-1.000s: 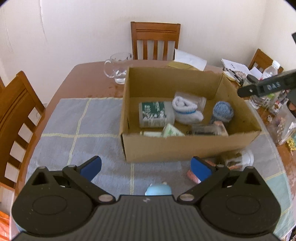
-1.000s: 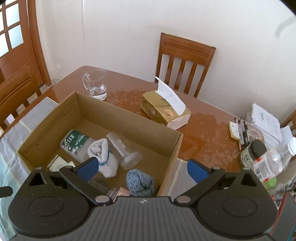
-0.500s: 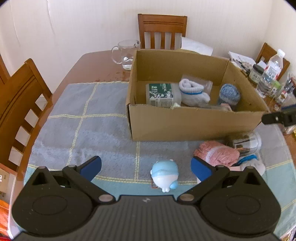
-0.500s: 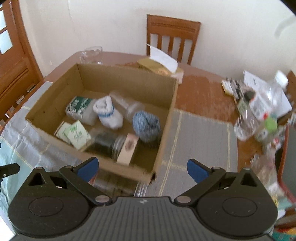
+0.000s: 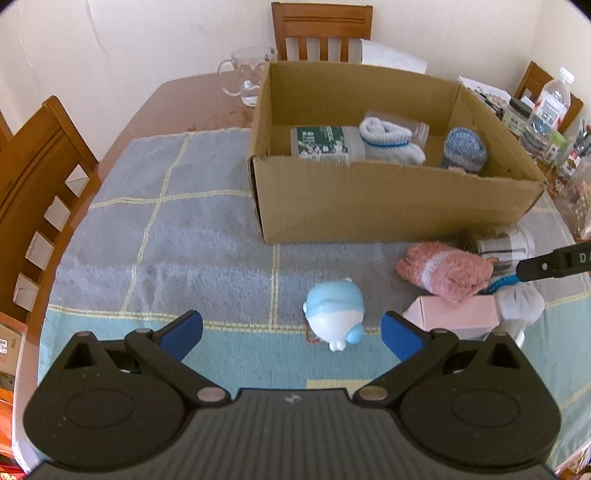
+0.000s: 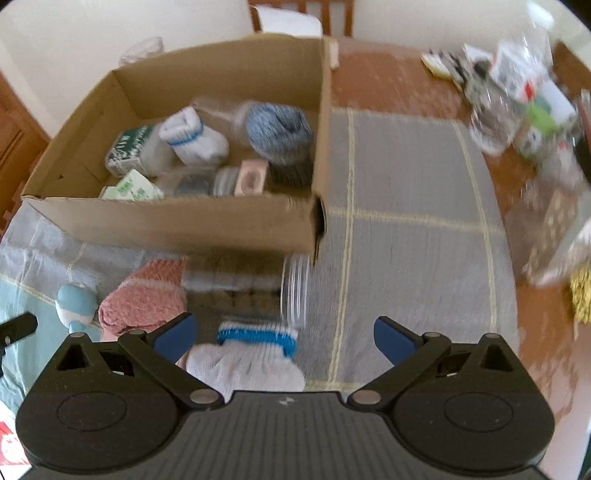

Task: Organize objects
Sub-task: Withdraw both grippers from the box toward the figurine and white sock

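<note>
An open cardboard box on the blue-grey cloth holds rolled socks, a green-labelled pack and small items. In front of it lie a blue-and-white toy figure, a pink sock roll, a pink box, a clear jar on its side and a white sock with a blue band. My left gripper is open, with the toy just ahead between its fingers. My right gripper is open over the white sock.
A glass mug stands behind the box. Bottles and jars crowd the table's right edge. Wooden chairs stand at the left and back. The cloth left of the box is bare.
Both grippers have pulled back from the box and dropped toward the table's front. The loose items in front of the box have come into view. Both stay open.
</note>
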Action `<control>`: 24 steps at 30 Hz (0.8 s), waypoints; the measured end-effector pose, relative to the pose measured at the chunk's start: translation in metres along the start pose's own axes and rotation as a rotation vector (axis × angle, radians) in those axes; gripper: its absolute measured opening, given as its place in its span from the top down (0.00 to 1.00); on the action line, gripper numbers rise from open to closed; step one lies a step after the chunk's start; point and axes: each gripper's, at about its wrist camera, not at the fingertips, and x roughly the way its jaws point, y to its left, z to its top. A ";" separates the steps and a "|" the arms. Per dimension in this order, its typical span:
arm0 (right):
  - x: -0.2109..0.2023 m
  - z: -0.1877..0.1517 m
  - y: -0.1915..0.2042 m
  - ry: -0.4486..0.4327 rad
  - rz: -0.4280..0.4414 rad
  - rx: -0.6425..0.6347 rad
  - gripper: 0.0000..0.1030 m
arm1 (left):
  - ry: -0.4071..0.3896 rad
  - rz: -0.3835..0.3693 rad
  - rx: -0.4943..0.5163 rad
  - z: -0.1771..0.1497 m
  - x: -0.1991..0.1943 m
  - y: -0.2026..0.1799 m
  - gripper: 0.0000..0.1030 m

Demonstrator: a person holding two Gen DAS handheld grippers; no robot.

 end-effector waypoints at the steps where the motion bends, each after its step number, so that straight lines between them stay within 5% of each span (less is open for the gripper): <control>1: 0.003 -0.002 -0.001 0.010 0.002 0.021 0.00 | 0.002 0.000 0.000 0.000 0.000 0.000 0.01; 13: 0.044 -0.006 0.010 0.120 -0.023 0.141 0.00 | 0.021 -0.005 -0.021 -0.005 0.001 0.013 0.01; 24: 0.058 -0.024 0.020 0.154 -0.121 -0.016 0.00 | 0.034 -0.049 0.028 0.000 0.009 0.008 0.01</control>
